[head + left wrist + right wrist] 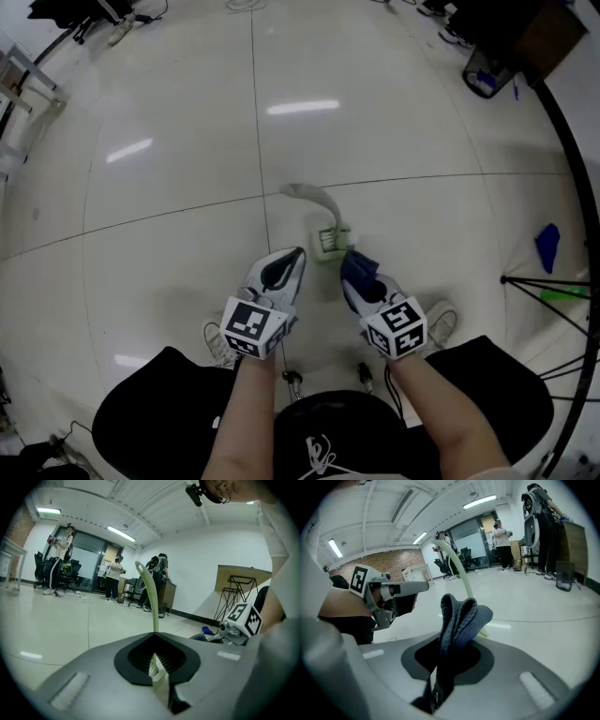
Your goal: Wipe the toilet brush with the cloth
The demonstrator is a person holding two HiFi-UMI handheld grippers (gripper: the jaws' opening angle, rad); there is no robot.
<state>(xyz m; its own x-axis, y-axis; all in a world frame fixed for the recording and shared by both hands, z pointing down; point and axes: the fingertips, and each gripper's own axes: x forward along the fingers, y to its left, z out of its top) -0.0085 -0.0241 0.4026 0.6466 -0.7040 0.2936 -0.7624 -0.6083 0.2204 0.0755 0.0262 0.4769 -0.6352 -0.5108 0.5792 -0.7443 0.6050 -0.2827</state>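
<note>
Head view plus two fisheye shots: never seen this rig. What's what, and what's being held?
There is no robot here. A person holds a handheld two-jaw gripper in each hand. The cube with square markers on each gripper is part of the tool.

The head view comes from a camera on the person's head, looking down at a glossy tiled floor. The other two views come from a camera on each gripper, looking along its jaws.

The left gripper is shut on a pale green toilet brush, with the curved handle pointing away. The right gripper is shut on a bunched blue-grey cloth. In the head view the cloth is right beside the brush head, but I can't tell if they touch.
</note>
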